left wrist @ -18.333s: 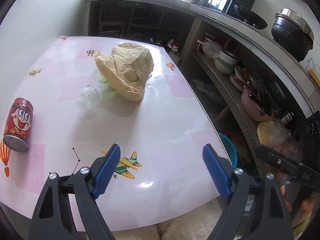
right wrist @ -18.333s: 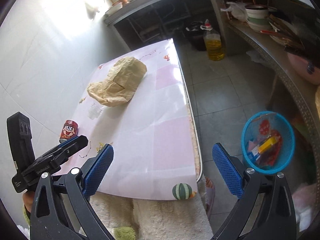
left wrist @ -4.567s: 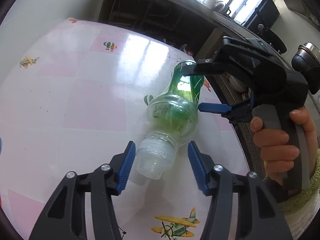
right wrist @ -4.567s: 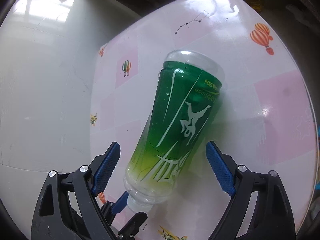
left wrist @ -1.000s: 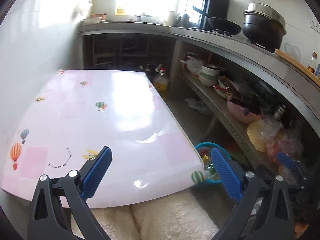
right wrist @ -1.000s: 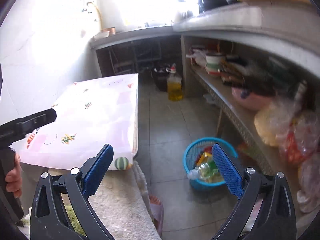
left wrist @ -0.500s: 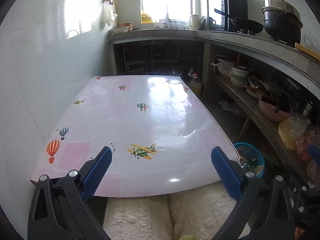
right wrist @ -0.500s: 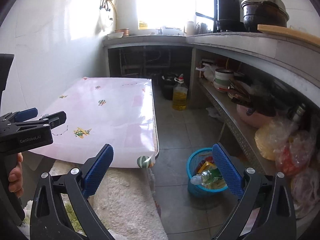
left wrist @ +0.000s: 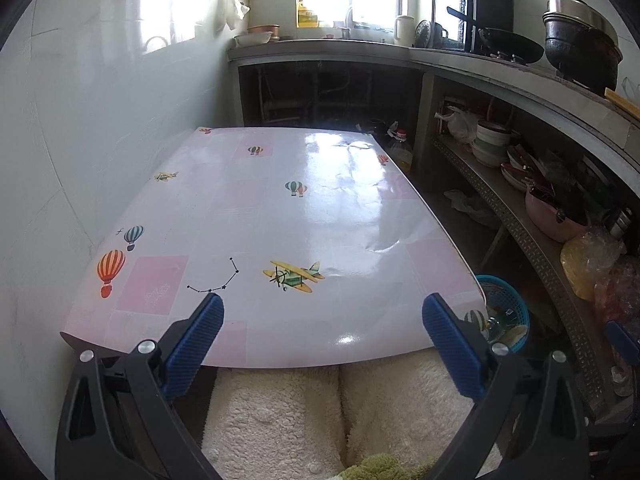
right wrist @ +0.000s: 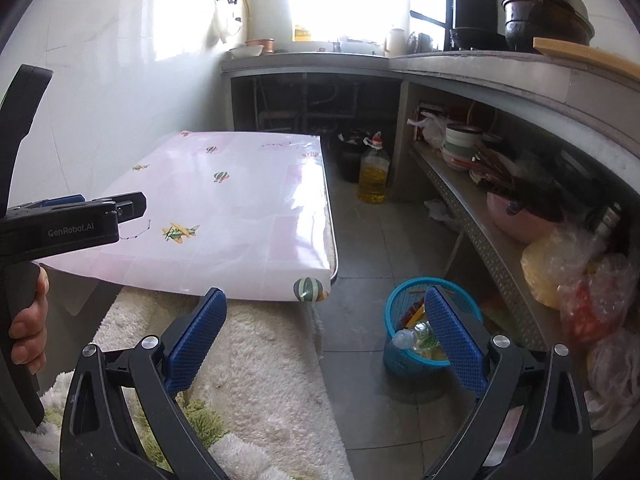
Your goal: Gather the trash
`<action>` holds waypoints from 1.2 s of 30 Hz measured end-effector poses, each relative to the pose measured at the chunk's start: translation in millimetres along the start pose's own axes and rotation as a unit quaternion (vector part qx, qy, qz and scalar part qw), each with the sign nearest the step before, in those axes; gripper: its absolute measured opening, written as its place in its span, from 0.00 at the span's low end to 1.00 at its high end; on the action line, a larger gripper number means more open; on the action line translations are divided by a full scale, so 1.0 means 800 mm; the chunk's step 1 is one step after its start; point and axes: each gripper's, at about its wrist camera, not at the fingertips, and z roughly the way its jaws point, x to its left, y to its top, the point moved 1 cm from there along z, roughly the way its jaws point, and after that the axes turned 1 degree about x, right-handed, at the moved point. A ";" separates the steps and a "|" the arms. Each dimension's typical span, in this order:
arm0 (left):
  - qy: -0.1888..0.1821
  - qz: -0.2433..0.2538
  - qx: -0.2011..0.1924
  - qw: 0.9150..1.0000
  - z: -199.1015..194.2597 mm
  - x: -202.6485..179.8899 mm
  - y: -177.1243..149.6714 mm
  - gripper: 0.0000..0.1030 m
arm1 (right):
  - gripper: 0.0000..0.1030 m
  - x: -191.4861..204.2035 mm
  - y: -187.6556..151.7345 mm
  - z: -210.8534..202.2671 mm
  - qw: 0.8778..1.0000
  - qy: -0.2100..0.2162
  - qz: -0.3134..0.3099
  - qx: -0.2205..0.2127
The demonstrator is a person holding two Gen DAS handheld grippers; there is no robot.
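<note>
A blue trash basket [right wrist: 396, 356] stands on the floor right of the table. It holds a clear plastic bottle [right wrist: 412, 338] and coloured wrappers. The basket also shows in the left wrist view [left wrist: 505, 308], past the table's right corner. The pink table [left wrist: 256, 216] with balloon and plane prints carries no trash. My left gripper [left wrist: 322, 334] is open and empty over the table's near edge. It also shows from the side in the right wrist view [right wrist: 120, 206]. My right gripper [right wrist: 326, 330] is open and empty, held above the rug, left of the basket.
A fluffy white rug [right wrist: 256, 364] lies below the table's near edge. A bottle of yellow oil [right wrist: 373, 178] stands on the floor. A low shelf [right wrist: 492, 248] on the right holds bowls, a pink basin and plastic bags. A counter with pots runs above it.
Both grippers have drawn back and risen. The table and basket look farther away, and more of the rug shows below. Both stay open and empty.
</note>
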 end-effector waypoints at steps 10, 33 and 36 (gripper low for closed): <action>0.014 -0.001 0.071 0.997 0.028 -0.015 -0.020 0.95 | 0.92 -0.010 -0.007 0.010 0.999 -0.006 0.002 0.033; 0.010 0.040 0.115 0.993 0.040 -0.051 -0.030 0.95 | 0.92 -0.046 -0.014 0.027 0.994 -0.019 0.051 0.091; 0.008 0.041 0.119 0.992 0.041 -0.052 -0.031 0.95 | 0.92 -0.046 -0.014 0.027 0.994 -0.021 0.053 0.092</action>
